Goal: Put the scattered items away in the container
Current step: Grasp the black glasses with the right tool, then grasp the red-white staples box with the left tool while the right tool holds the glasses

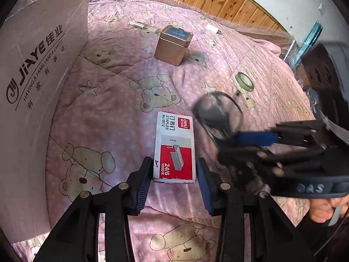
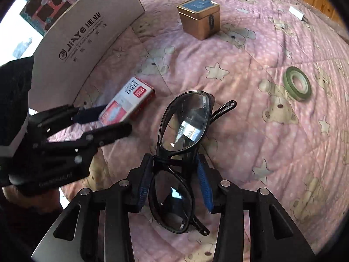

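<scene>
The left tool (image 1: 174,170) is spread about as wide as the staple box (image 1: 174,146), with one pad on each side of the box's near end; the pads look just beside or barely touching its sides, and a firm grip cannot be told. The box lies flat on the pink bear-print quilt (image 1: 113,113), close to the white cardboard box wall (image 1: 37,69) on the left.

The right tool (image 2: 174,174) is narrowed onto the black glasses (image 2: 183,126), its blue pads pressing the frame around the bridge, one lens ahead of the pads and the other back between the fingers. The glasses hang over the quilt, right of the staple box.

Farther off on the quilt stand a gold tin (image 1: 173,44) with a blue lid and, well to the right, a green tape roll (image 2: 297,83) lying flat. A hand (image 1: 322,209) grips the right tool's handle.
</scene>
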A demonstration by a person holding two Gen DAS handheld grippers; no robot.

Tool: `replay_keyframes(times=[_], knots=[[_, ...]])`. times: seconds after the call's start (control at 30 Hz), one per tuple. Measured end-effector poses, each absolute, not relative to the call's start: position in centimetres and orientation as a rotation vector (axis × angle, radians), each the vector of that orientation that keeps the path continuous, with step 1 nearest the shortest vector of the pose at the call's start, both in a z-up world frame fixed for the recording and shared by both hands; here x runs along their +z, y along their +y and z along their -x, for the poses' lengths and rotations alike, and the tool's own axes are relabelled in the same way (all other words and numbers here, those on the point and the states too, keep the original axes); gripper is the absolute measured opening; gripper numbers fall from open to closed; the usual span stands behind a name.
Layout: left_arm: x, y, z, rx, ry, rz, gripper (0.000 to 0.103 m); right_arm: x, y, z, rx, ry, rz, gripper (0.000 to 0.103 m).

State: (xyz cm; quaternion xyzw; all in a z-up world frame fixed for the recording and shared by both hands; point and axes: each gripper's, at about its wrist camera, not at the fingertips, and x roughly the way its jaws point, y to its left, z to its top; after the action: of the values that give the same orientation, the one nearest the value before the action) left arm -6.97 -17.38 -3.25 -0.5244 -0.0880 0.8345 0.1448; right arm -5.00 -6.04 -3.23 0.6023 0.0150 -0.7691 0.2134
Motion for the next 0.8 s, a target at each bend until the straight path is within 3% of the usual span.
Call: replay_keyframes(times=[0.1, 0.23, 0.33, 0.4, 0.5, 0.63, 0.7, 0.73, 0.77, 0.8], knots=[[-3.3, -17.0, 7.2, 2.412, -0.239, 1.492, 0.048, -3.1, -5.1, 4.6, -2.228, -0.006, -1.648, 0.053], [-3.5, -16.6, 7.2, 2.431, -0.188, 1.466, 0.052, -4.0, -5.5, 4.5, -2.322, -0.092, -1.606, 0.053], [-3.2, -16.8, 6.8, 2.455, -0.141, 1.508, 0.039, -4.2, -5.6, 3.9, -2.301, -0.024, -1.631, 0.047], [-3.0, -17.3, 6.3, 2.445, -0.183, 1.539, 0.039, -3.5, -5.0, 4.0, -2.264, 0.002, -1.661, 0.042], [-2.8, -17.3, 5.7, 2.429, -0.196, 1.55, 0.04, -2.8, -3.4, 4.0, -2.288, -0.089, -1.625, 0.043], [-3.2, -16.2, 6.5, 2.452, -0.134, 1.536, 0.057, -3.3, -3.4, 4.4, -2.348, -0.11, -1.576, 0.048], [-3.3, -15.4, 6.8, 2.475, -0.05, 1.52, 0.057, -3.4, -3.6, 4.3, -2.379, -0.083, -1.551, 0.044], [-3.3, -15.0, 6.9, 2.484, -0.009, 1.52, 0.055, -3.4, -3.8, 4.6, -2.365, -0.086, -1.565, 0.042], [-3.3, -14.8, 6.9, 2.49, 0.011, 1.524, 0.041, -3.2, -3.4, 4.7, -2.356, -0.111, -1.569, 0.041], [-3.2, -14.8, 7.0, 2.489, 0.012, 1.533, 0.039, -3.0, -3.1, 4.7, -2.351, -0.139, -1.566, 0.041]])
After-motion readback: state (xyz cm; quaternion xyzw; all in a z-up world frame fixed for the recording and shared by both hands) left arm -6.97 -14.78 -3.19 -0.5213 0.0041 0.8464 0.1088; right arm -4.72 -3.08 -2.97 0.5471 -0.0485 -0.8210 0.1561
